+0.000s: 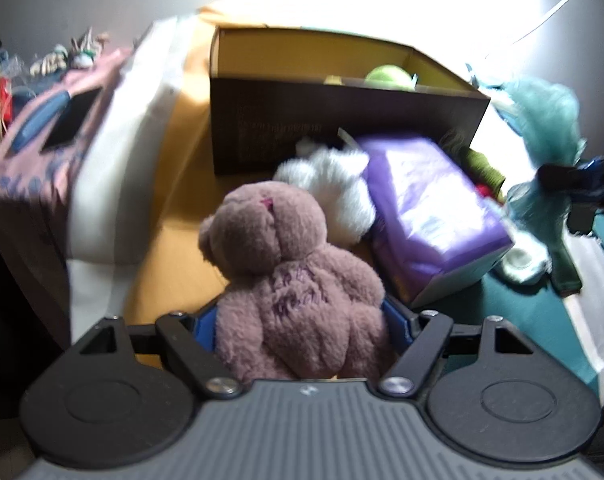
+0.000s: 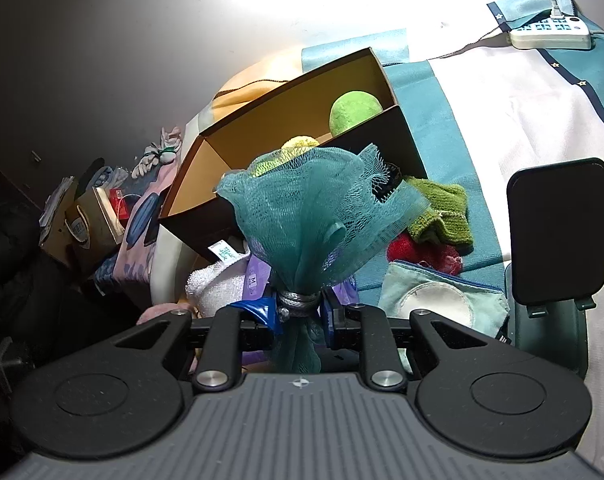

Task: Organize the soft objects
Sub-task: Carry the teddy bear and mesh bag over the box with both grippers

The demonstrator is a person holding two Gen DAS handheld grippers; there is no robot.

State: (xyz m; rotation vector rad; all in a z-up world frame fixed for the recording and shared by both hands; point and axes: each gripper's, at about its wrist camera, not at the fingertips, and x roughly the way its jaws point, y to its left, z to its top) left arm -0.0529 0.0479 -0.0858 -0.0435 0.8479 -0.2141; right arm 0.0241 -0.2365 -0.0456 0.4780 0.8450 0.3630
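1. Left tongs [image 1: 300,312] hold the brown teddy bear [image 1: 290,276] around its lower body, jaws fairly wide over the plush. Bear hangs in front of the cardboard box [image 1: 342,120], not yet over the opening.
2. Right tongs [image 2: 300,312] are pinched nearly closed on the teal mesh bath pouf [image 2: 318,208] at its silver cord wrap [image 2: 298,300]. Pouf is also short of the box.
3. Risk: the bear's pile compresses, so a loose hold could let it slide out mid-carry. It could also snag the box's near wall if brought in low.
4. Risk: the pouf's flared netting could drag across the green knit cloth [image 2: 442,208] or catch the box rim. Both arms converging on one box could clash.
5. Left view only: the bear grip, white fluffy toy [image 1: 334,188], purple pack [image 1: 434,216] leaning by the box on the bed.
6. Right view only: box interior with green ball [image 2: 354,110], power strip [image 2: 550,34] at the bed's far corner, teal pouch [image 2: 442,300].
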